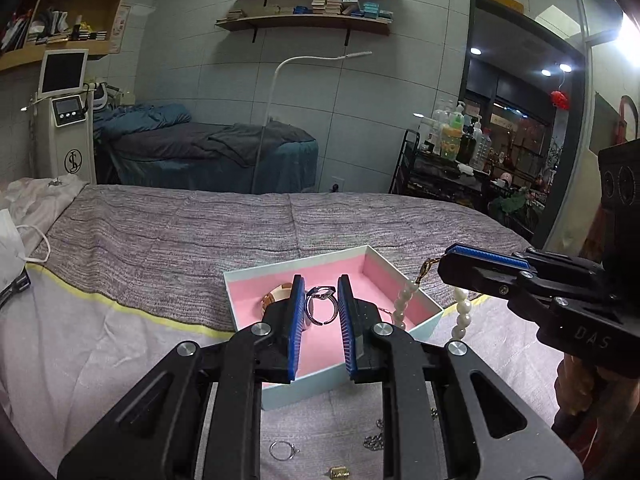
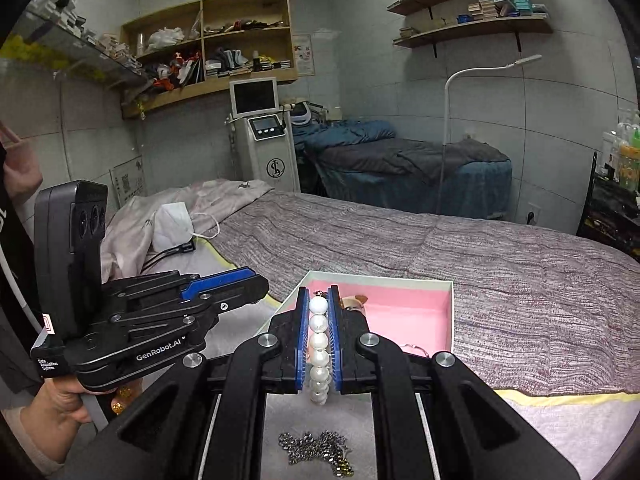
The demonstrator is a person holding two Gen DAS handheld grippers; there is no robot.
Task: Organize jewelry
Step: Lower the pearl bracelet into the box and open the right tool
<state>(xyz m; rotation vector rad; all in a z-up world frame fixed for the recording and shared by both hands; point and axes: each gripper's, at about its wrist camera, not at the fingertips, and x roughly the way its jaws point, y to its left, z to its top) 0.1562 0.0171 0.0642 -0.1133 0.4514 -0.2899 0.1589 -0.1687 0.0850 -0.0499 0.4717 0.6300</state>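
Jewelry lifted in both hand-held grippers above the box

Jewelry sits in each grip. The left hand-held gripper (image 1: pixel 320 300) is closed on a silver ring (image 1: pixel 319 305), held upright between its blue pads over the pink-lined box (image 1: pixel 400 276). The right hand-held gripper (image 2: pixel 319 320) is clamped on a pearl strand (image 2: pixel 319 346), whose beads run along the gap between the pads and hang below them at the box's right edge. A rose-gold bangle (image 1: pixel 276 296) lies inside the box. Nearer, on the bed (image 1: pixel 160 232), lie a thin ring (image 1: pixel 282 450) and a metal chain (image 2: pixel 320 450).
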